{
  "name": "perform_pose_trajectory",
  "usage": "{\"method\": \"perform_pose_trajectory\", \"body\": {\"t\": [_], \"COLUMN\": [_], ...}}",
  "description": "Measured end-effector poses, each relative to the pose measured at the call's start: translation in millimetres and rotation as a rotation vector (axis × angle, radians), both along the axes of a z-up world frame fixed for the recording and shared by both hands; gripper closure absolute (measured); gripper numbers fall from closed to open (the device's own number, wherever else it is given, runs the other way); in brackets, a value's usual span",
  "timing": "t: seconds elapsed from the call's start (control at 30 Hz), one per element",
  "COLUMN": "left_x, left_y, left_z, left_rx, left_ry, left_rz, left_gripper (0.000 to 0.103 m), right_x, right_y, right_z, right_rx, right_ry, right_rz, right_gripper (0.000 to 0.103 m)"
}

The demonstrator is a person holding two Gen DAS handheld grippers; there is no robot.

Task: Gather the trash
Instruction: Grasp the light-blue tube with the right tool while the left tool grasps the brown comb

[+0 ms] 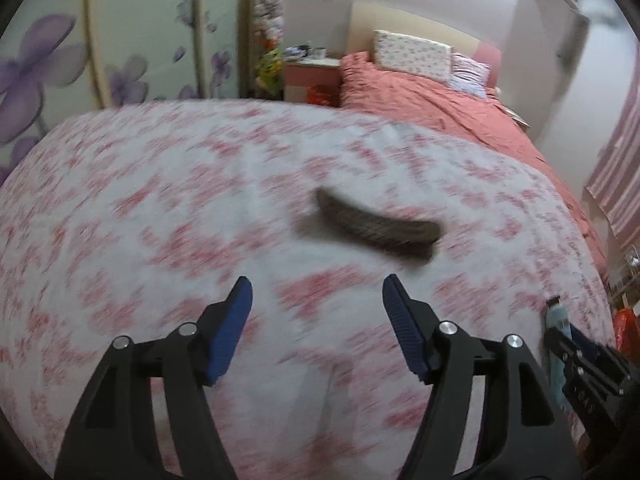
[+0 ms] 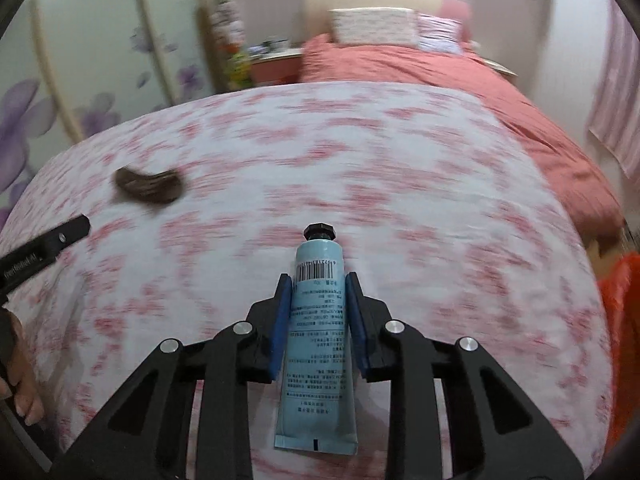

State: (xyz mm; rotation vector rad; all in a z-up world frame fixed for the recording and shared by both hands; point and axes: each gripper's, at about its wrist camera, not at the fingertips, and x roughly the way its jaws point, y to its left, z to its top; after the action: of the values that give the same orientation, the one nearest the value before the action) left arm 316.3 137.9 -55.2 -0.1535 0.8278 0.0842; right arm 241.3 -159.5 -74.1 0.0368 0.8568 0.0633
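Note:
A dark brown curved object (image 1: 378, 226), blurred, lies on the pink-and-white floral bedspread (image 1: 160, 200). It also shows in the right wrist view (image 2: 149, 186) at the left. My left gripper (image 1: 317, 292) is open and empty, a short way before the brown object. My right gripper (image 2: 319, 284) is shut on a light blue tube (image 2: 318, 340) with a black cap, held above the bedspread (image 2: 440, 200). The tube and right gripper show at the right edge of the left wrist view (image 1: 558, 320).
A salmon duvet (image 1: 432, 100) and pillows (image 1: 412, 56) lie at the bed's head. A pink nightstand (image 1: 312, 80) stands left of it. A wardrobe with purple flowers (image 1: 80, 60) is at left. An orange bag (image 2: 618, 300) sits at the bed's right side.

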Motion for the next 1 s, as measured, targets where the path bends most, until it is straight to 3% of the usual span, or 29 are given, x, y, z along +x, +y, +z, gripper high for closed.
{"method": "perform_pose_trajectory", "body": {"t": [0.2,0.4,0.73,1.0], "left_x": [49.1,87.4,48.3,35.0], "left_y": [-39.0,-55.8,-32.4,-14.8], "left_z": [7.3,-12.5,-21.2,-13.3], "left_rx": [-0.005,0.101,0.124,0.057], "left_ry": [-0.006,0.099,0.12,0.081], "left_rz": [-0.028,0.001,-0.024,-0.013], "left_gripper": [0.032,0.032,0.031,0.031], "right_x": [-2.0,-3.5,-7.5,-9.4], "right_y": [-29.8,-34.8,-40.2,-41.5], "right_z": [-2.7,-3.9,-3.9,-2.9], "right_rx": [0.038,0.053,0.075,0.087], "right_ry": [0.003,0.002,-0.001,-0.001], "right_rz": [-0.037,-0.025,-0.024,-0.026], "right_gripper": [0.075,0.075,0.075,0.075]}}
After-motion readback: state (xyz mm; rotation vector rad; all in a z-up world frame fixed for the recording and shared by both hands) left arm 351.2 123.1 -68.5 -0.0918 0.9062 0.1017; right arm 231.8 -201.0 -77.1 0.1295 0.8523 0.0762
